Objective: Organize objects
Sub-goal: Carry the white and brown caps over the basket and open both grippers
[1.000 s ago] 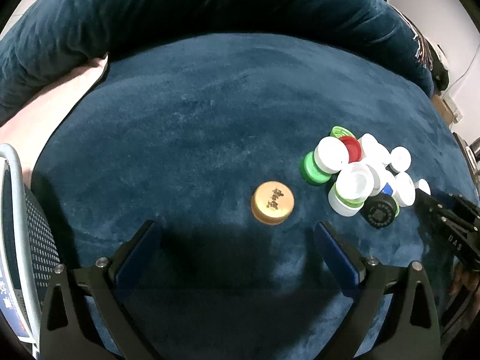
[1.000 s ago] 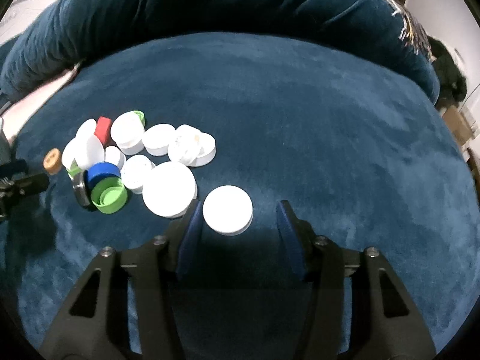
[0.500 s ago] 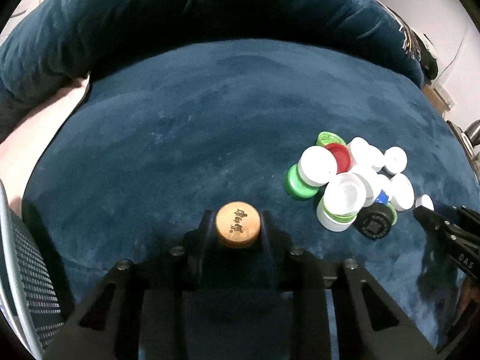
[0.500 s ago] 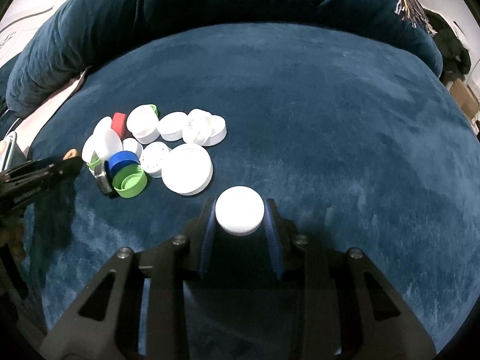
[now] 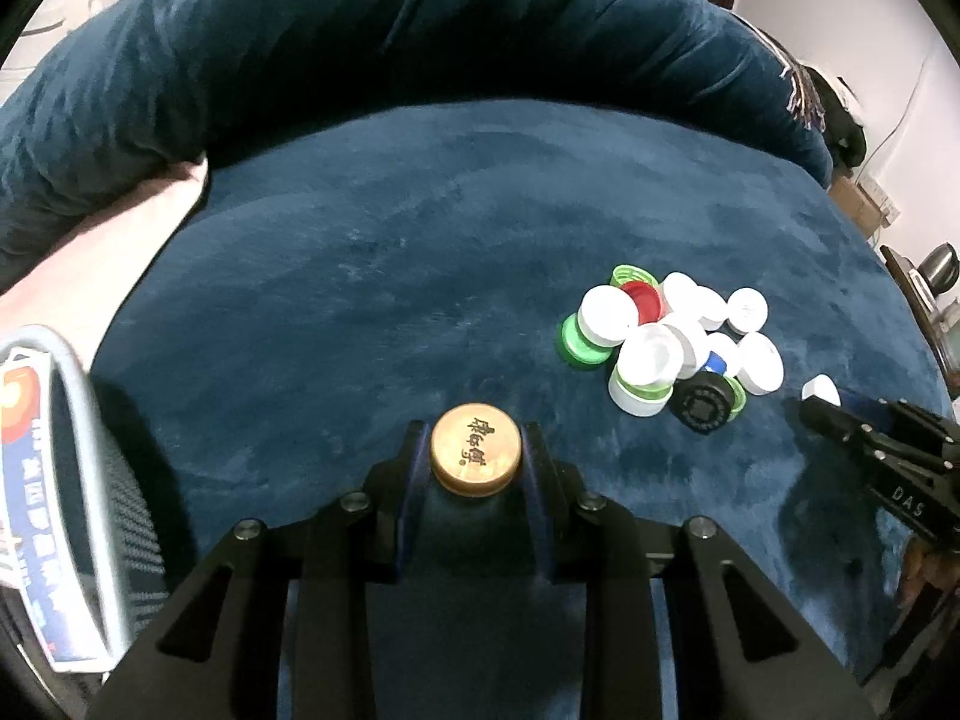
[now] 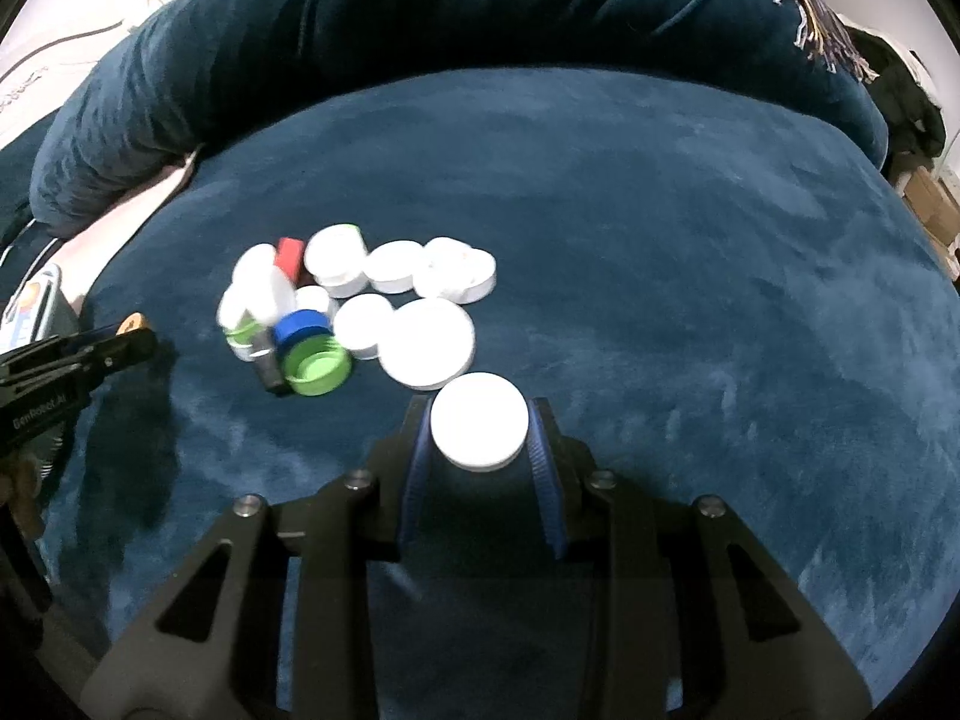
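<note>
My left gripper point(image 5: 475, 456) is shut on a gold cap point(image 5: 476, 449) with dark characters on top, held over the dark blue cushion point(image 5: 420, 252). My right gripper point(image 6: 479, 429) is shut on a white cap point(image 6: 479, 429). A pile of caps point(image 5: 666, 342), white, green, red, blue and black, lies on the cushion between the two grippers; it also shows in the right wrist view point(image 6: 354, 312). The right gripper shows at the right of the left wrist view point(image 5: 834, 414), still holding the white cap. The left gripper shows at the left of the right wrist view point(image 6: 129, 339).
A large white lid point(image 6: 427, 343) lies just beyond my right gripper. A mesh basket point(image 5: 84, 480) with a printed box stands at the left. A thick blue bolster point(image 5: 360, 36) rims the far side. A pink cloth point(image 5: 120, 222) lies at the left edge.
Both grippers closed, the left on the gold cap and the right on the white cap, and both now hold them lifted, slightly back from the pile.
</note>
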Available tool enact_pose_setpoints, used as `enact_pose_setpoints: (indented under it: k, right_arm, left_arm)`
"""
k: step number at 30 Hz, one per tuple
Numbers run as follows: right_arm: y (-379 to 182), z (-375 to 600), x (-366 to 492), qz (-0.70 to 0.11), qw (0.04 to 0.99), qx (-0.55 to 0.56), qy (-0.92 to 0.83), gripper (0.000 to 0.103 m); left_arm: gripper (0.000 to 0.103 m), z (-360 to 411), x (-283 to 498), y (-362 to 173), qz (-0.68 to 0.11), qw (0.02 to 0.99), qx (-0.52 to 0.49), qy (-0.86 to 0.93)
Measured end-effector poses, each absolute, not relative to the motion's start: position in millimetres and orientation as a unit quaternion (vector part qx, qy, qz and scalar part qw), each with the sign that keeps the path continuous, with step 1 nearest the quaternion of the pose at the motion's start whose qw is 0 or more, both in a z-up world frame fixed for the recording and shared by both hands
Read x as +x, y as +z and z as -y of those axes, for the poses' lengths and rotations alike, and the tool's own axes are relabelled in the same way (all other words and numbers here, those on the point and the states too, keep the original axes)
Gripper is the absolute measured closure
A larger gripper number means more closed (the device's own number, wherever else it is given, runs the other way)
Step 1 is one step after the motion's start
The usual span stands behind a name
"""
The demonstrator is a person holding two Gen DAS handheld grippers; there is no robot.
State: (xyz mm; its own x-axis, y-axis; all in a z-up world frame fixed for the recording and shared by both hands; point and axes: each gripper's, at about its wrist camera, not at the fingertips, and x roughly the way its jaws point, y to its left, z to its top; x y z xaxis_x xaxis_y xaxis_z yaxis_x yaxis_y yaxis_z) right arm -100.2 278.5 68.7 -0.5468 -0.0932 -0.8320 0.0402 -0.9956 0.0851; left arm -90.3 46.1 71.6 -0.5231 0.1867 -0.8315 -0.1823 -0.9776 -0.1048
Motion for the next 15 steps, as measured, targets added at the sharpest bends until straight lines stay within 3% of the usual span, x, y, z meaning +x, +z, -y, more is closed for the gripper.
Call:
enact_pose_setpoints:
  k: [7,15]
  right_arm:
    - [75,-252,-84,0.033,0.061,0.474,-0.878,0.07]
    - [100,-194,-71,0.035,0.12,0.459,-0.88,0.07]
  left_arm:
    - [0.073,-24,-70,98,0.011,0.102,-0.456,0.884]
    - [0.073,43,-41,138,0.077,0.083,-0.422,0.9]
